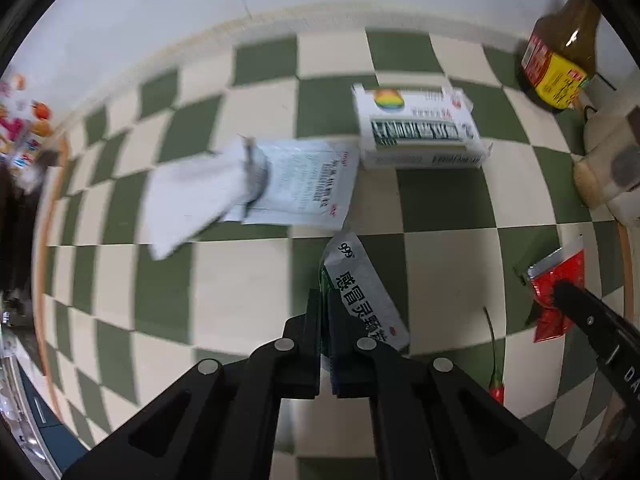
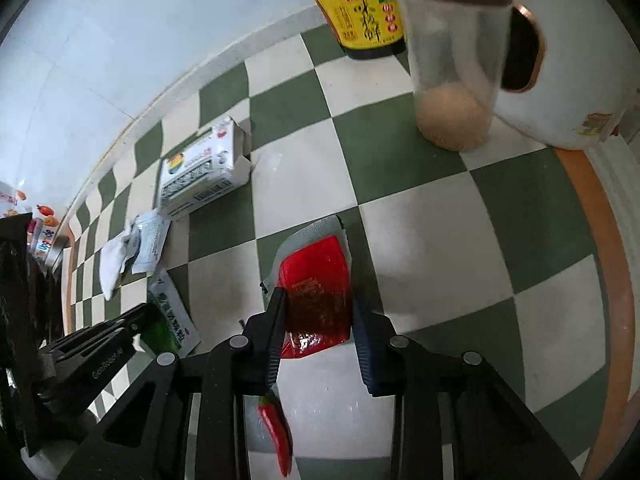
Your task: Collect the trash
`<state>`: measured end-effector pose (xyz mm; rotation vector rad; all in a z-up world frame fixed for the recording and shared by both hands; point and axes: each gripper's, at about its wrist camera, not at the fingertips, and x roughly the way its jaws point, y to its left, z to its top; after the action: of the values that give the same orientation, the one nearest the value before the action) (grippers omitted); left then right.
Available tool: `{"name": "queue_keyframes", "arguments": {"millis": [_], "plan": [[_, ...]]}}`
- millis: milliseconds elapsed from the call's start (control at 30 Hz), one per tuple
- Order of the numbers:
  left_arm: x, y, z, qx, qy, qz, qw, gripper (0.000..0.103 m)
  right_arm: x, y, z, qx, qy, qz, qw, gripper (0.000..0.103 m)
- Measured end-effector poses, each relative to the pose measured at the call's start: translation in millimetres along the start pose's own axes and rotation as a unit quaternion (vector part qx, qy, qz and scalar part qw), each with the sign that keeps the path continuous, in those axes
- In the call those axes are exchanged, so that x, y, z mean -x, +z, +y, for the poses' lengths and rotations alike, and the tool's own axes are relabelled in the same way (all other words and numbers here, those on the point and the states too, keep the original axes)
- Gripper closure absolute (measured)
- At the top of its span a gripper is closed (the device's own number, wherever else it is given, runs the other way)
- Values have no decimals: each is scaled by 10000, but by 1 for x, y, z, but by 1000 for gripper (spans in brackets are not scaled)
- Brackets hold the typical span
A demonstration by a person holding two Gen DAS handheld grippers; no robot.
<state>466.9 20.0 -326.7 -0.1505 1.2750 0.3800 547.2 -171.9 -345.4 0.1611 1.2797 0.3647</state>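
My left gripper (image 1: 325, 300) is shut on a white-and-green medicine sachet (image 1: 362, 294) marked 999; the sachet also shows in the right wrist view (image 2: 173, 322). My right gripper (image 2: 318, 300) has its jaws on both sides of a red sauce packet (image 2: 316, 280), touching its edges; the packet also shows in the left wrist view (image 1: 558, 292). A white medicine box (image 1: 416, 128) and flat white sachets with a crumpled tissue (image 1: 248, 188) lie farther back on the green-and-cream checkered cloth (image 1: 440, 276).
A red chili (image 2: 276, 432) lies under the right gripper, and it shows in the left wrist view (image 1: 496, 384). A sauce bottle (image 2: 360, 8), a clear jar with powder (image 2: 452, 80) and a white appliance (image 2: 568, 60) stand at the back right. The table's wooden edge (image 2: 612, 280) runs at right.
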Motion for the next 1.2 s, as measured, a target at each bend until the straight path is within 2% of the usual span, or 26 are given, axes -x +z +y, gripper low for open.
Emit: {"name": "queue_keyframes", "arguments": {"millis": [167, 367, 500, 600, 733, 867, 1000, 1100, 1200], "plan": [[45, -23, 8, 56, 339, -509, 9981, 103, 33, -16, 3, 159, -35, -248, 9996, 71], [87, -58, 44, 280, 302, -863, 9954, 103, 74, -53, 17, 275, -44, -472, 9985, 71], [108, -83, 66, 335, 203, -1121, 9929, 103, 108, -92, 39, 470, -41, -659, 9967, 71], [133, -116, 86, 342, 65, -1325, 9906, 103, 134, -127, 53, 545, -48, -836, 9950, 71], [165, -165, 114, 313, -222, -1551, 9871, 103, 178, -190, 72, 492, 15, -1143, 9922, 71], [181, -216, 146, 402, -653, -1428, 9868, 103, 215, -263, 85, 330, 76, -1316, 9907, 71], [180, -238, 159, 410, -810, -1272, 9877, 103, 225, -321, 83, 32, 152, -1124, 9935, 71], [177, -242, 161, 474, -898, -1198, 9876, 102, 229, -340, 75, -61, 57, -1087, 9940, 71], [171, -236, 160, 572, -1015, -1059, 9875, 101, 231, -341, 67, -119, -8, -1128, 9935, 71]]}}
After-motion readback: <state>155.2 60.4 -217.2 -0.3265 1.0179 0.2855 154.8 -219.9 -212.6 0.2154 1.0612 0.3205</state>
